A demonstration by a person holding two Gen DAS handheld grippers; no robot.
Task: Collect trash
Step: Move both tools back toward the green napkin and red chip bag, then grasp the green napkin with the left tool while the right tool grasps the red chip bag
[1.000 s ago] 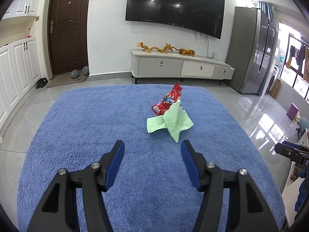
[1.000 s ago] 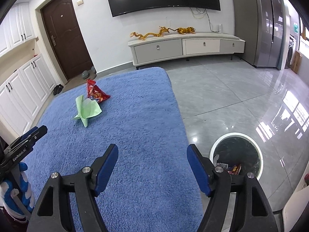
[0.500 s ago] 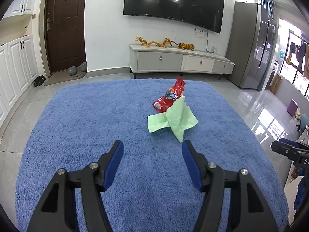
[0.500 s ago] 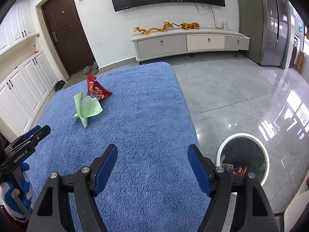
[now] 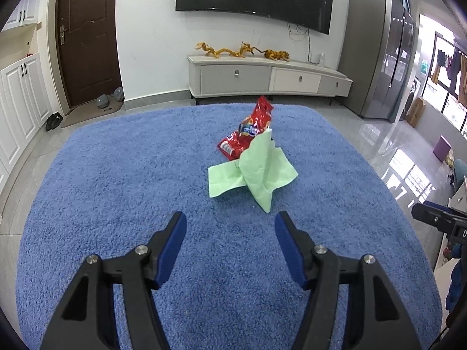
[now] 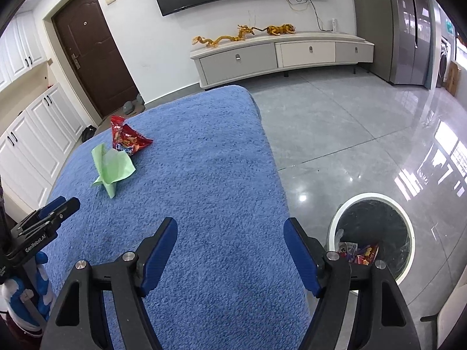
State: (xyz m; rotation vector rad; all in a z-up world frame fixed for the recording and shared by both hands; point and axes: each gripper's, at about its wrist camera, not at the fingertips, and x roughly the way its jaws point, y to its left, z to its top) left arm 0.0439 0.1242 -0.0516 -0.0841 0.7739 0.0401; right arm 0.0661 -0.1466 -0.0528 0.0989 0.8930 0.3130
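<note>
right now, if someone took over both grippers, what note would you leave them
Left gripper: open, empty, pointed at the trash.
Right gripper: open, empty, over the blue cloth.
Green napkin and red snack wrapper lie touching mid-table, wrapper on the far side.
Bin on the floor off the table's right edge, wrappers already inside.
Left to do: pick up both pieces and drop them in the bin.

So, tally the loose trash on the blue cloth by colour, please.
Red: 1, the snack wrapper
Green: 1, the paper napkin
Total: 2, touching each other on the blue cloth.
</note>
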